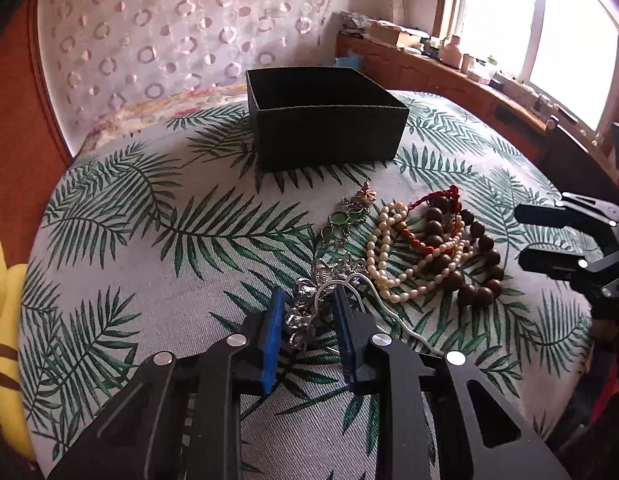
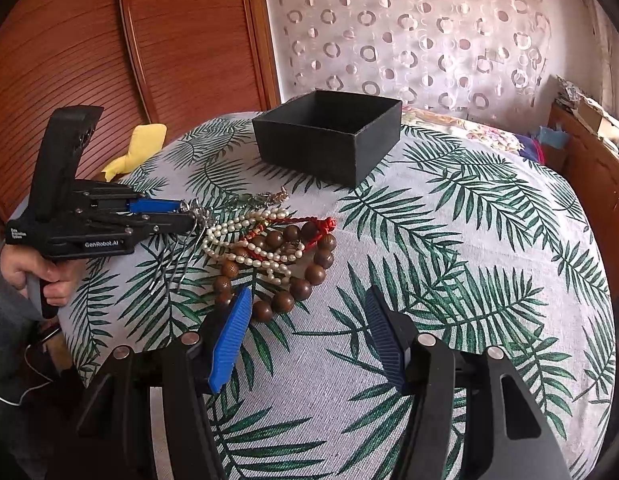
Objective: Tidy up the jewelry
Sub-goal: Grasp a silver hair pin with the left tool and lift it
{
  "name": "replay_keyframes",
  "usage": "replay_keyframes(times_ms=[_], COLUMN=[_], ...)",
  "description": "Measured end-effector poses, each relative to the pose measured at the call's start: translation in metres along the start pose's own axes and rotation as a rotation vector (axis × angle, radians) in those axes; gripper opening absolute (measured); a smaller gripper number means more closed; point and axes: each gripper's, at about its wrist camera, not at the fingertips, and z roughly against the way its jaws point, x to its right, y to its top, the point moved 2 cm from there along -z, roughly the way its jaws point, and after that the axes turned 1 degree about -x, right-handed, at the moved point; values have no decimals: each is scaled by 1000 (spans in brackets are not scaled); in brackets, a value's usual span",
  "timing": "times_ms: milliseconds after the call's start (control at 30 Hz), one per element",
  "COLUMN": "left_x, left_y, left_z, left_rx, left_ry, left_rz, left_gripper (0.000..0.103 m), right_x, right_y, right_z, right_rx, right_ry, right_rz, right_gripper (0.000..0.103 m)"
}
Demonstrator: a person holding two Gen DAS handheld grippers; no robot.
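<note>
Left wrist: tangled silver chain (image 1: 309, 312).

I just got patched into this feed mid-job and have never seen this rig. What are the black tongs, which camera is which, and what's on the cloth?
No robot: a person holds two hand grippers, each carrying a camera looking along its fingers. In the left camera's picture, the left gripper straddles a silver chain; whether it grips is unclear. In the right camera's picture, the right gripper is open, holding nothing, near the wooden beads. Also on the leaf-print cloth: pearls, a red cord and an open black box, with nothing visible inside.
</note>
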Motion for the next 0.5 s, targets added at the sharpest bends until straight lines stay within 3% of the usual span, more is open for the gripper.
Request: replay_keyframes(times_ms=[500], left_x=[-15], left_y=[-15], left_z=[48], left_rx=[109], left_ry=[15], left_rz=[43], left_gripper=[9], right_x=[-40], right_y=[29], right_z=[-20], right_rx=[-26], right_ry=[66], right_rz=[115], right_gripper=[61])
